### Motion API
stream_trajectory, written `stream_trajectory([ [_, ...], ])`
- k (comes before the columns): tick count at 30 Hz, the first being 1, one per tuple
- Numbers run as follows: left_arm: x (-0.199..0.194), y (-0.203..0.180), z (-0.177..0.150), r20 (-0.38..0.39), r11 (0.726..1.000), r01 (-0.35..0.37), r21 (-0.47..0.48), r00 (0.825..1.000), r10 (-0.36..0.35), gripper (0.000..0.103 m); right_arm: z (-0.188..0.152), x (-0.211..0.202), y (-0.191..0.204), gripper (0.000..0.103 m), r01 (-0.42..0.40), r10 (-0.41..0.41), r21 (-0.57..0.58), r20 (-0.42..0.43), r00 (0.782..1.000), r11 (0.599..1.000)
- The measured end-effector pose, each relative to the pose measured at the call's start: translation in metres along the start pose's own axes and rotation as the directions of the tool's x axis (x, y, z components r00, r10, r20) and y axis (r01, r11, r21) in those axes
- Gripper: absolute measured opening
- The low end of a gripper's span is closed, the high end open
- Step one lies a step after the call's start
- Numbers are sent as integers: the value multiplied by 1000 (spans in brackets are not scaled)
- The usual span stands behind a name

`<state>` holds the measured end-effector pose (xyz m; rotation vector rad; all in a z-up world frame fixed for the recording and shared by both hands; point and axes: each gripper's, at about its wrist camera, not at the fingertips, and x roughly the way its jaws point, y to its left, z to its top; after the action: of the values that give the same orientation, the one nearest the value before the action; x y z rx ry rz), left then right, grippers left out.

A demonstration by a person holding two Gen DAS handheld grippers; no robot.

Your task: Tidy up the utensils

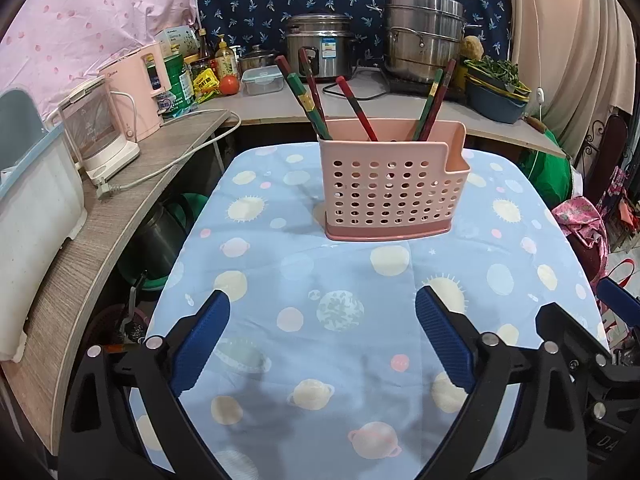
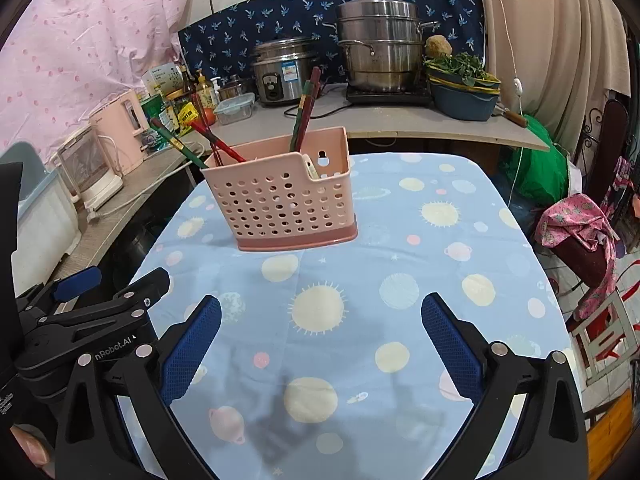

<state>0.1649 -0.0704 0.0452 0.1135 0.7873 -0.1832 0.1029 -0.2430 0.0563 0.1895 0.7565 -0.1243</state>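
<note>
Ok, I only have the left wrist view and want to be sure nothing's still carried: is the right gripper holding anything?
Observer: No. The right gripper is open, with only tablecloth between its fingers.
Operator: Anything in the holder's small side compartment?
Observer: Yes, a pale thing stands in that part of the holder; I can't tell what it is.
Operator: Could the holder hang up?
Observer: Possibly; there's a keyhole slot in the wall behind that compartment.
</note>
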Motion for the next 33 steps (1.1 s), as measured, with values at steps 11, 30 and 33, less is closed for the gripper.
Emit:
stream_trajectory([
  [11,10,-2,-9,-36,1000,-16,0,999,16,96,-4,5,0,97,25,-26,-23,-16,1000,999],
  [30,16,-5,-8,-41,999,-49,4,998,50,96,-5,13,0,97,42,-43,-21,-33,999,999],
  [33,16,-5,-8,-39,999,-53,5,998,53,96,-4,14,-1,97,42,-42,-19,-36,998,999],
])
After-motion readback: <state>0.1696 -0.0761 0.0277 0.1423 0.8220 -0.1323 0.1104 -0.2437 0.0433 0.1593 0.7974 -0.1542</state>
